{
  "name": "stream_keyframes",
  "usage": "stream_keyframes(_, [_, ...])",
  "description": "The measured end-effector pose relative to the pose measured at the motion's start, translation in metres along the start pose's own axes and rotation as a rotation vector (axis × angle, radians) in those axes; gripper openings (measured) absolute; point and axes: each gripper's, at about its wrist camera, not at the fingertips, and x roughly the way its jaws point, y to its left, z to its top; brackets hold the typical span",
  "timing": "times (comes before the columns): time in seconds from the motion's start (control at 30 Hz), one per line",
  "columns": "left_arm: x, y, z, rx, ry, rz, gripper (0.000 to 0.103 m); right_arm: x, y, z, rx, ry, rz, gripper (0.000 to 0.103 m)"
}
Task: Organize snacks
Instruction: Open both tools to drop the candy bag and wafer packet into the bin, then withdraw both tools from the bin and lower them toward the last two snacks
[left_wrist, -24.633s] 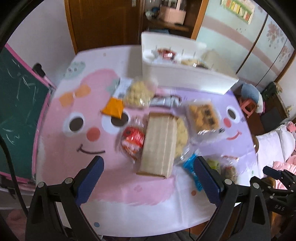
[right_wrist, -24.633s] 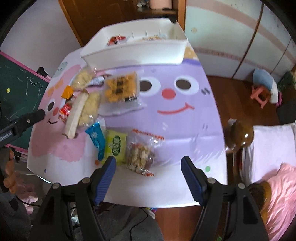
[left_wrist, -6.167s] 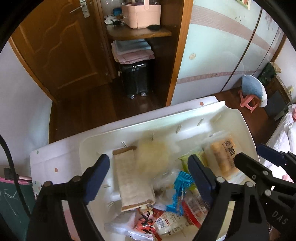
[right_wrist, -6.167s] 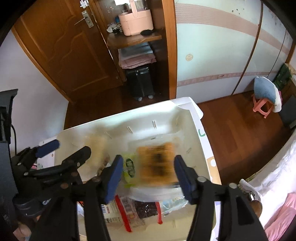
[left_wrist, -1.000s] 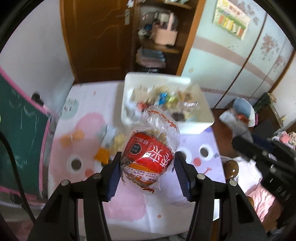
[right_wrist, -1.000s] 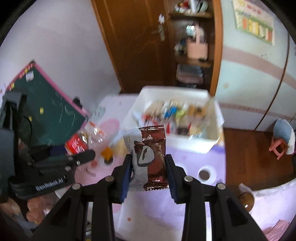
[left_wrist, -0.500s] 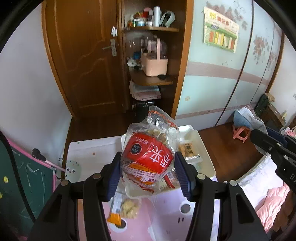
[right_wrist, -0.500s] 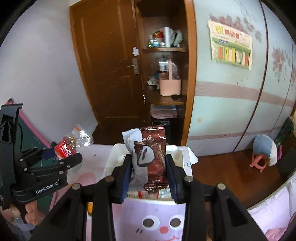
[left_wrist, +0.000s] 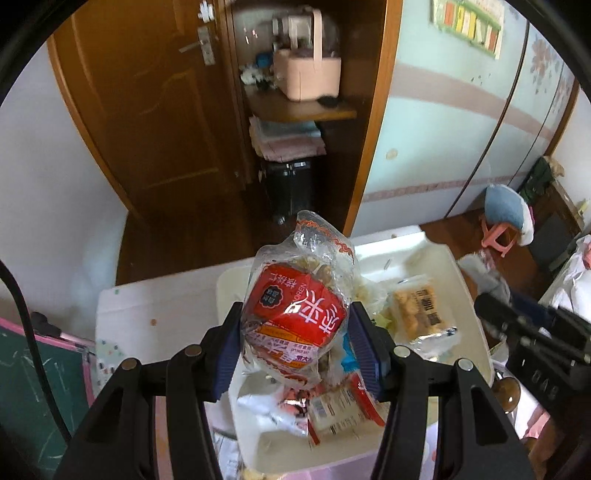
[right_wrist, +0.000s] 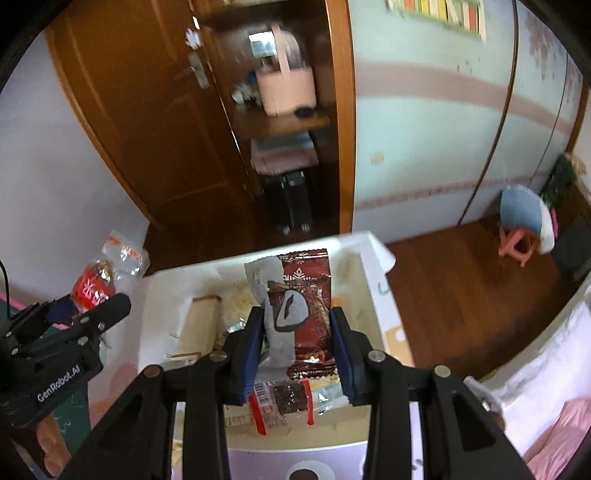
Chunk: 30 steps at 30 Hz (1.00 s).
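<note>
A clear snack bag with a red label is pinched in the left hand-held gripper. The right hand-held gripper pinches a brown wrapped bar; both hang over the white bin.

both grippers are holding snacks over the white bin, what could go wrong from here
1. The white bin already looks heaped with packets, so the red snack bag in the left gripper might slide off the pile when released.
2. The right gripper pinches the brown wrapper and a white packet together; they may land apart or catch on the rim.
3. Both grippers crowd the same bin and might bump.
</note>
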Motion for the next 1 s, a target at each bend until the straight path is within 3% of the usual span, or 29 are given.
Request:
stream_keyframes(0.13, [0.040,-0.002,-0.004,0.008,0.052,-0.002,0.054,0.029,0.001,-0.008,0.016,0.048,-0.003,0.036])
stream_keyframes(0.4, [0.081,-0.005,-0.014,0.029,0.121,-0.010,0.057,0.065,-0.004,-0.020,0.042,0.109,0.025,0.038])
stream_keyframes(0.43, [0.084,-0.005,-0.015,0.032,0.128,-0.022,0.060,0.067,-0.004,-0.022,0.041,0.113,0.029,0.039])
stream_keyframes(0.5, [0.088,-0.005,-0.016,0.034,0.126,-0.034,0.078,0.070,-0.002,-0.025,0.033,0.116,0.020,0.041])
stream_keyframes(0.53, [0.089,-0.004,-0.017,0.030,0.123,-0.045,0.092,0.072,-0.002,-0.028,0.026,0.117,0.016,0.045])
stream_keyframes(0.57, [0.088,-0.003,-0.018,0.025,0.117,-0.056,0.093,0.073,-0.001,-0.030,0.021,0.118,0.012,0.047])
stream_keyframes(0.7, [0.090,-0.002,-0.022,0.022,0.134,-0.089,0.093,0.076,-0.001,-0.039,0.017,0.131,0.022,0.058])
stream_keyframes(1.0, [0.075,-0.003,-0.033,0.025,0.104,-0.074,0.093,0.074,0.003,-0.051,0.012,0.153,0.053,0.058])
